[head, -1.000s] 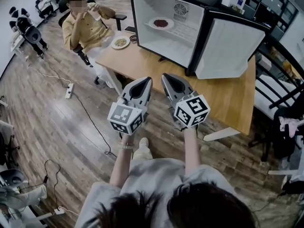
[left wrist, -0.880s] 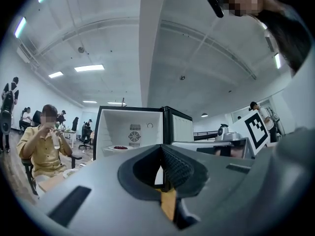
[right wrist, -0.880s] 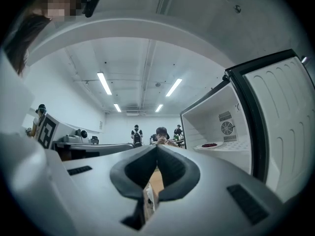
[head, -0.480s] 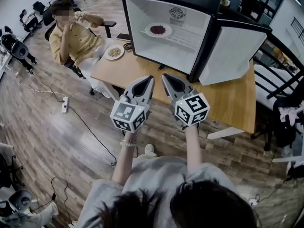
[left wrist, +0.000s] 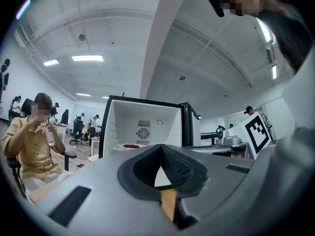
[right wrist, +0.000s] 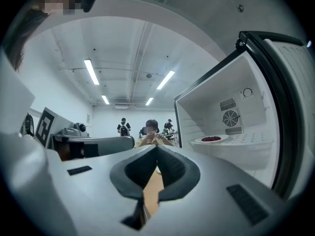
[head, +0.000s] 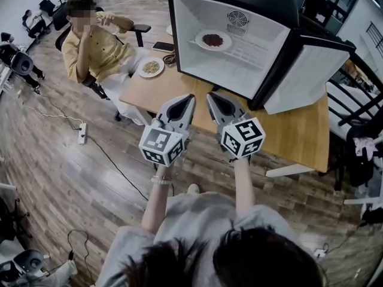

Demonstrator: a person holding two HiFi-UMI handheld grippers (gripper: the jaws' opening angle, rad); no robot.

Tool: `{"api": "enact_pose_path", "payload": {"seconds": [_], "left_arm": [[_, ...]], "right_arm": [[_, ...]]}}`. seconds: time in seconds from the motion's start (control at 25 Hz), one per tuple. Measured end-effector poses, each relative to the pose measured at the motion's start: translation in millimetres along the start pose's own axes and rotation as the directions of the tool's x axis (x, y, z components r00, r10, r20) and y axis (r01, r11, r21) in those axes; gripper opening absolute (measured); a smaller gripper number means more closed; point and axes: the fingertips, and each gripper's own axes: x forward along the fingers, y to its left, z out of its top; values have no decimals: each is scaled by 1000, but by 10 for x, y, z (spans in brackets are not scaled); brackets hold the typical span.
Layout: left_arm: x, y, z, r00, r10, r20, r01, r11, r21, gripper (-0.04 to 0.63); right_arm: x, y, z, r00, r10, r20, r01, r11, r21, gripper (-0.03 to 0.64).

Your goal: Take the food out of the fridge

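Currently white plate (head: 200,41) of dark red food (head: 213,39) on fridge shelf (head: 251,51); left claw (head: 190,98), right claw (head: 210,96) clenched, empty.

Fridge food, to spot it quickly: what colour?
The food is dark red; head view shows it best.

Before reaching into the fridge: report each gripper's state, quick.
Left gripper: closed, holding nothing.
Right gripper: closed, holding nothing.
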Motion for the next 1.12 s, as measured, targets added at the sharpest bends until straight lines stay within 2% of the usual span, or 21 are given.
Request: {"api": "enact_pose_path", "payload": {"seconds": [0.48,1.12], "left_arm": [[234,233,-197,999,-9,-33,8,999,-38,8],[856,501,-236,999,8,-43,-11,999,-53,8]], "right_arm": [[198,-287,-138,998,-50,-23,51,998,37,9],[583,-787,-22,999,10,-34,-9,998,56,9]]}}
